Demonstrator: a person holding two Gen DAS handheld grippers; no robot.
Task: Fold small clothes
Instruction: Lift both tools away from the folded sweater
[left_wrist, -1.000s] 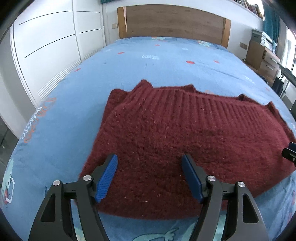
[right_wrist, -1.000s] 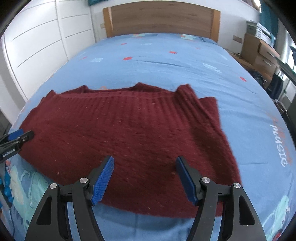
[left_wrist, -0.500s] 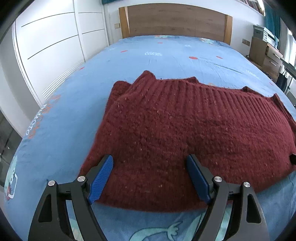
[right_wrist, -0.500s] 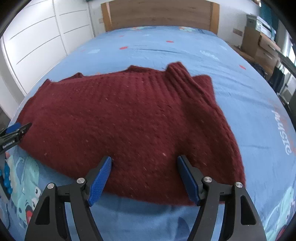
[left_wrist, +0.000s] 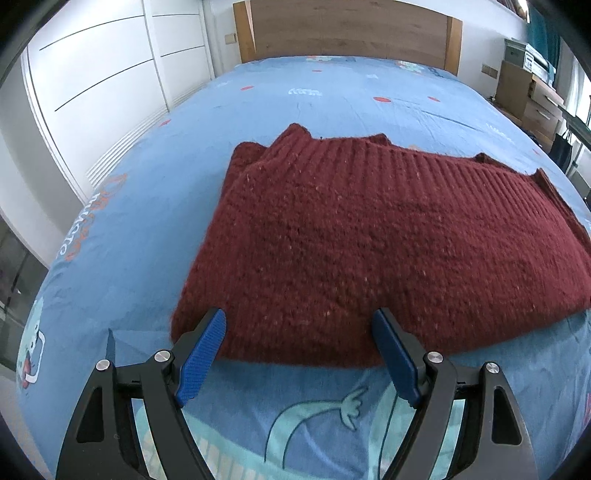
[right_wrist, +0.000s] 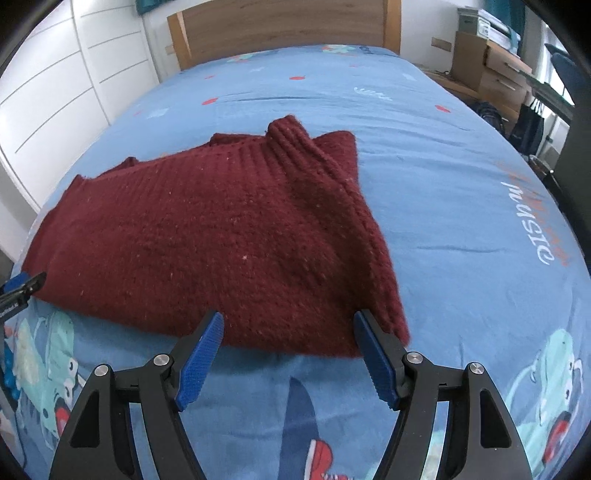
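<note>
Both our left gripper (left_wrist: 299, 325) and right gripper (right_wrist: 288, 321) were spread apart at the near edge of the folded sweater (left_wrist: 369, 236), gripping nothing.

Folded maroon sweater (right_wrist: 207, 236) on bed (right_wrist: 443, 177)

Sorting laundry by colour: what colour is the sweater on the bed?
Dark red sweater, plain knit with a ribbed edge; clearest in the left wrist view.

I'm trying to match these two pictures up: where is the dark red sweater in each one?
Left wrist view: the sweater fills the middle and right, beyond the open fingers.
Right wrist view: the sweater fills the middle and left.
Shared landmark: the wooden headboard at the top of both.
</note>
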